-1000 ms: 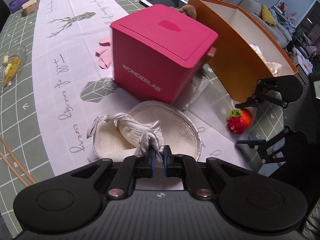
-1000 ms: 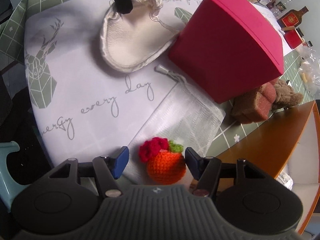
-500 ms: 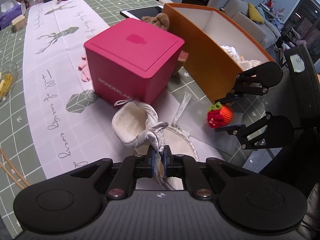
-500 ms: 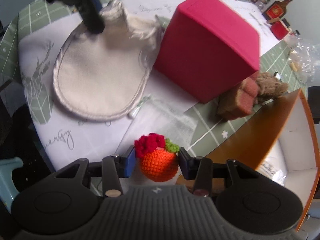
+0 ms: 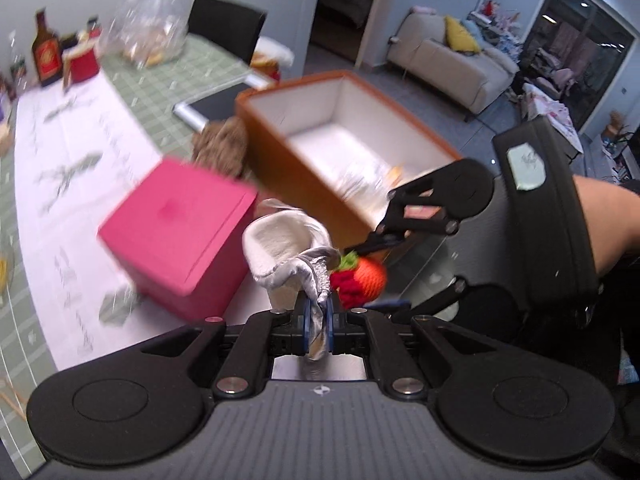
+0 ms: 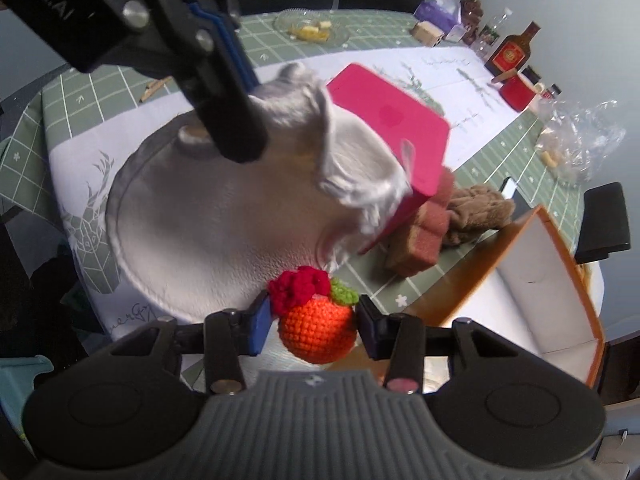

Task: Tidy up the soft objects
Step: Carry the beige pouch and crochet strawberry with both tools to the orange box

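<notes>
Room to move: both tools are up off the table (image 6: 120,92) now, air beneath them; the pink box (image 5: 180,232) sits just left, the open orange box (image 5: 304,168) just behind.
Left gripper (image 5: 316,326): pressed together, pinching the gathered edge of the silver-white pouch (image 5: 286,256), whose mouth gapes upward.
Right gripper (image 6: 314,322): clamped either side of the crocheted orange fruit (image 6: 318,330), pads touching it; the jaws have just been closing in on it.
Since a second ago: pouch lay flat on the runner, fruit sat on the cloth; both are lifted, fruit right beside the pouch mouth.
Left view only: a sofa beyond, the person's forearm (image 5: 608,220).
Right view only: the pouch's broad round underside, a brown plush toy (image 6: 476,212) behind the pink box.
</notes>
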`<state>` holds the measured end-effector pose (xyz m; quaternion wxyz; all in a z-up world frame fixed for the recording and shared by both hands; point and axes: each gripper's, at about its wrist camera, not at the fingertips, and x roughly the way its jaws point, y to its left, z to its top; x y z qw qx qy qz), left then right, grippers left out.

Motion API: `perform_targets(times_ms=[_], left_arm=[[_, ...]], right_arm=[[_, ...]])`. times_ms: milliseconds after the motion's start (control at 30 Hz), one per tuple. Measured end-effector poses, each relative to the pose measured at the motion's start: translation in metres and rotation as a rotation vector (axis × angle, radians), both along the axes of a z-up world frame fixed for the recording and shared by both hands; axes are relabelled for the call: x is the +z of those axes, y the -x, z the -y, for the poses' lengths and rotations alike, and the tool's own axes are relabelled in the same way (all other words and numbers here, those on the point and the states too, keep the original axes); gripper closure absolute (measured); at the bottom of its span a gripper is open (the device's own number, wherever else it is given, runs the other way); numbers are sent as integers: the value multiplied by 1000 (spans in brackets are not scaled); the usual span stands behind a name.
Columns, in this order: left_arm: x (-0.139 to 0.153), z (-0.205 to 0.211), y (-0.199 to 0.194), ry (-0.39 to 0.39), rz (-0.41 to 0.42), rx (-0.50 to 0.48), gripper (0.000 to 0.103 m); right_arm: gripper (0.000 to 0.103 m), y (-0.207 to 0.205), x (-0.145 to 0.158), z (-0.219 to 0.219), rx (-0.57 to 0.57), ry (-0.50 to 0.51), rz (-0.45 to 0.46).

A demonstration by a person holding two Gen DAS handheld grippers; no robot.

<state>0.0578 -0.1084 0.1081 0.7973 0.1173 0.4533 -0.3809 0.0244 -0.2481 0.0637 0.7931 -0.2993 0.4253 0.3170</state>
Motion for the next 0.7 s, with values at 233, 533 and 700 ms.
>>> perform_targets(times_ms=[233,533,700], left_arm=[[29,34,0,52,56,-39,95],[39,90,-16,112,90,-103,95],[30,118,-36,107,105,-115,95]], right_arm=[[59,1,43,44,-69,-16,92],[59,-11,54,96,-170,31,133],[59,-26,49,125,-229,53,122]])
